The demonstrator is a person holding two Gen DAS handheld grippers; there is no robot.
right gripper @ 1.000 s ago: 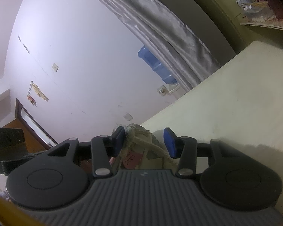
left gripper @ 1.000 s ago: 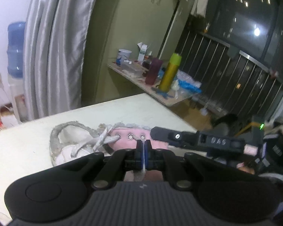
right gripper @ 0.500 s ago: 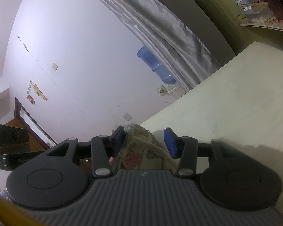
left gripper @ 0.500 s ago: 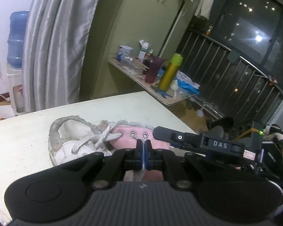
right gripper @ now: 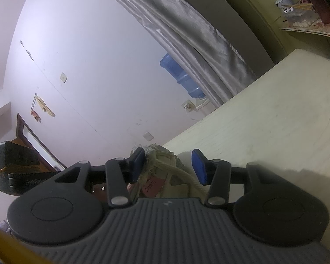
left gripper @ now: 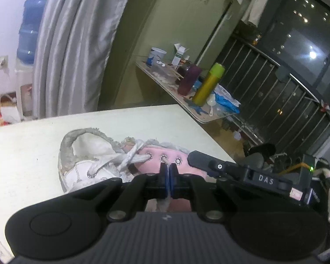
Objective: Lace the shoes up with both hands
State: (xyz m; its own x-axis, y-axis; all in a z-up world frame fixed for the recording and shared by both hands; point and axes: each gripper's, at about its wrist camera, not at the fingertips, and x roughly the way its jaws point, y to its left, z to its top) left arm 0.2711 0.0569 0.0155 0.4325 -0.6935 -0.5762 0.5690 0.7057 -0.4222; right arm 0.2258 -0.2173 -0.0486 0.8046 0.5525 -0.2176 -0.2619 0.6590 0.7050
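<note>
A worn white and pink shoe (left gripper: pixel 94 160) lies on the pale table (left gripper: pixel 26 145). Its grey lace (left gripper: pixel 129 156) crosses over the tongue. My left gripper (left gripper: pixel 169 170) is shut on a strand of lace that comes out of the middle eyelet (left gripper: pixel 164 158) of the pink side. One black finger (left gripper: pixel 220 167) of the right gripper lies along that pink side. In the right wrist view, my right gripper (right gripper: pixel 168 165) clasps the shoe's frayed upper (right gripper: pixel 158 154), its blue pads (right gripper: pixel 199 168) against either side. A pink label (right gripper: pixel 151 186) shows between the jaws.
The table's far edge (left gripper: pixel 143 107) runs behind the shoe, with a grey curtain (left gripper: pixel 77 44) beyond. A cluttered side shelf (left gripper: pixel 187 92) holds a yellow bottle (left gripper: pixel 209 85) and a dark red cup (left gripper: pixel 189 79). A water cooler bottle (left gripper: pixel 30 28) stands at the far left.
The left gripper has rolled slightly, tilting its view, and stays pinched on the same lace strand. The right gripper and the shoe have not moved.
</note>
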